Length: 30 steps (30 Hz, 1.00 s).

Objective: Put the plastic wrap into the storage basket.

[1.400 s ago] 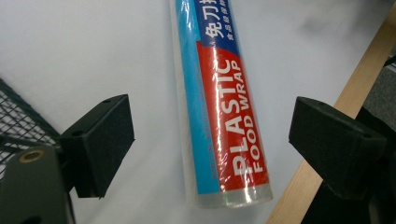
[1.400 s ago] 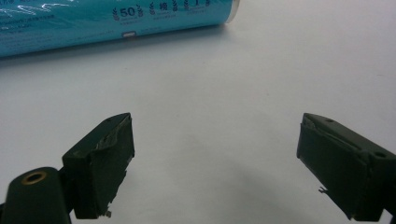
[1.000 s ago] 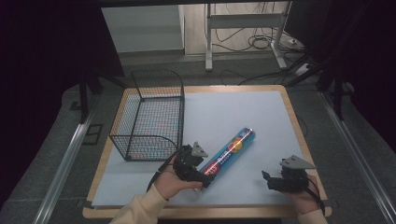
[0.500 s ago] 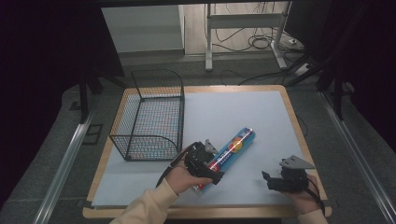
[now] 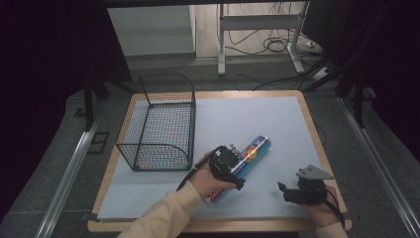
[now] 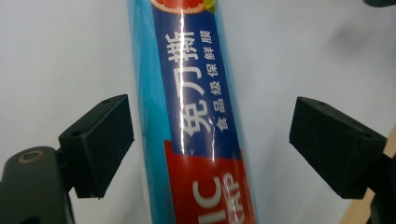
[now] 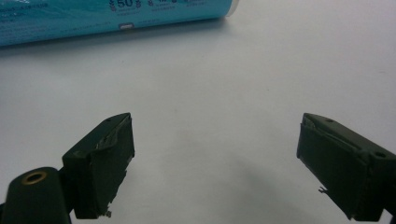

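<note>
Blue cling-wrap roll point(image 5: 242, 164) lies diagonal on pale mat point(image 5: 257, 119), beside wire basket point(image 5: 161, 124). My left gripper point(image 6: 210, 154) has moved from roll's near end to straddle it, jaws wide, nothing clamped yet. Likely grasp next. My right gripper point(image 7: 215, 163) idle, jaws wide, holding nothing.

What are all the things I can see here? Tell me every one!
Blue and red cling-film tube: one, lying slanted on the mat, right of the basket.
Black wire mesh basket: one, standing on the table's left side.
Pale blue mat: one, covering the tabletop.
Wooden table: one, light brown edge around the mat.
Left gripper: one, black, jaws open either side of the tube.
Right gripper: one, black, jaws open over bare mat.
</note>
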{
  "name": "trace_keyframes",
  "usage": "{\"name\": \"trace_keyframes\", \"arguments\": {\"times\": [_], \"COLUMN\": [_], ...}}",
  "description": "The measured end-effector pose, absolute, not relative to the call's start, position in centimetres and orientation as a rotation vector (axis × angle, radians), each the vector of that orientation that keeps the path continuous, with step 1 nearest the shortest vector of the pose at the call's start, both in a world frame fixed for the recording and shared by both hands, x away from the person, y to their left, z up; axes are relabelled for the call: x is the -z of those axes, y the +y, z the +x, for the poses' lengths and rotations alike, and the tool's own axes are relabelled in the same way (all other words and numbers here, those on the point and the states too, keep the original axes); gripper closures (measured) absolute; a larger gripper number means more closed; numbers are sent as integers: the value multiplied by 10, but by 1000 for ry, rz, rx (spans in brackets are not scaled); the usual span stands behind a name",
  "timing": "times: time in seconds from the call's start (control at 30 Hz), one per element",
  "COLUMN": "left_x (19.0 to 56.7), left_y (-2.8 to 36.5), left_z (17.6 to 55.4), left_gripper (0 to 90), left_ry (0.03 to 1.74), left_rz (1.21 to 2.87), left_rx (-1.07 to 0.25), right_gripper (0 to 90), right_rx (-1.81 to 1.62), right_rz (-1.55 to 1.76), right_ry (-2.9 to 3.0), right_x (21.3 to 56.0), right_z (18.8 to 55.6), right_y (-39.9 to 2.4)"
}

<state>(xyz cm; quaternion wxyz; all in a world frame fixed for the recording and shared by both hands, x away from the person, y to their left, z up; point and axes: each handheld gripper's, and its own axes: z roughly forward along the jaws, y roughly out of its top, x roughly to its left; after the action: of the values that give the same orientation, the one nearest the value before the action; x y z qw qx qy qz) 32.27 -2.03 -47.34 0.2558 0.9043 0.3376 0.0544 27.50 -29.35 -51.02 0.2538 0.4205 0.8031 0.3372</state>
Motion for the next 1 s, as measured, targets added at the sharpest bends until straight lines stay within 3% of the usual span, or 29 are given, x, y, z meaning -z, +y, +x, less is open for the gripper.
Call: {"name": "trace_keyframes", "arguments": {"times": [0.33, 0.87, 1.0], "left_x": [484, 499, 499], "left_y": [-34, -42, -41], "left_z": [335, 346, 350], "left_gripper": [144, 230, 294], "left_ry": [943, 1000, 1014], "left_rz": [2532, 2605, 2606], "left_rx": [-147, -124, -120], "right_gripper": [114, 114, 114], "right_rx": [-911, -909, -908], "right_rz": [1141, 1141, 1141], "right_ry": [2185, 2183, 2182], "right_x": [510, 510, 510], "right_z": [275, 275, 275], "right_y": [-294, -294, -294]}}
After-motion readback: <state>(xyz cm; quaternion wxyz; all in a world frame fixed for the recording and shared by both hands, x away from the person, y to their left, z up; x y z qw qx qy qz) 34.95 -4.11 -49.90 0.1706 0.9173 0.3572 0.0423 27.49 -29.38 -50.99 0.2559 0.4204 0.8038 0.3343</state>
